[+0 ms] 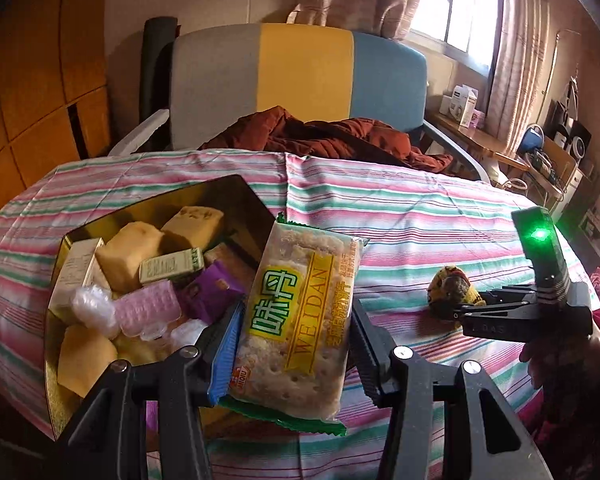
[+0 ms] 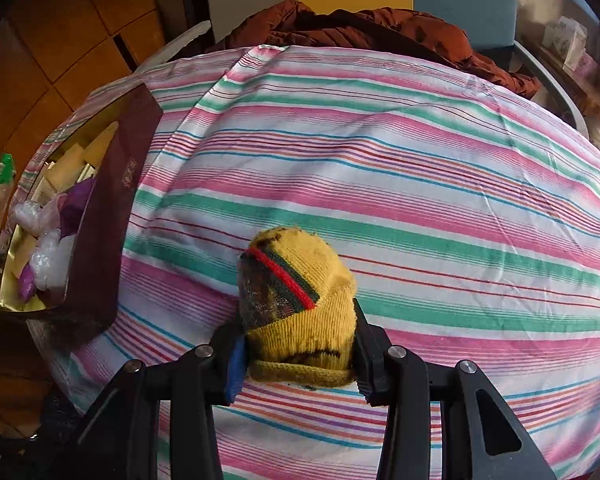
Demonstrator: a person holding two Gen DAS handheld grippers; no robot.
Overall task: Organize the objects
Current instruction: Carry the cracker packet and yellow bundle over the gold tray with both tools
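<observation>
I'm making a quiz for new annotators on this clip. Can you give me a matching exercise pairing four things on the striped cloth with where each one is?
Things:
1. cracker packet
2. yellow knitted sock
3. purple packet
4. brown jacket

Places:
A. lying inside the gold-lined box
B. between the jaws of the right gripper
C. on the chair behind the table
D. between the jaws of the left gripper

Pairs: 1-D, 2-B, 3-A, 4-C
</observation>
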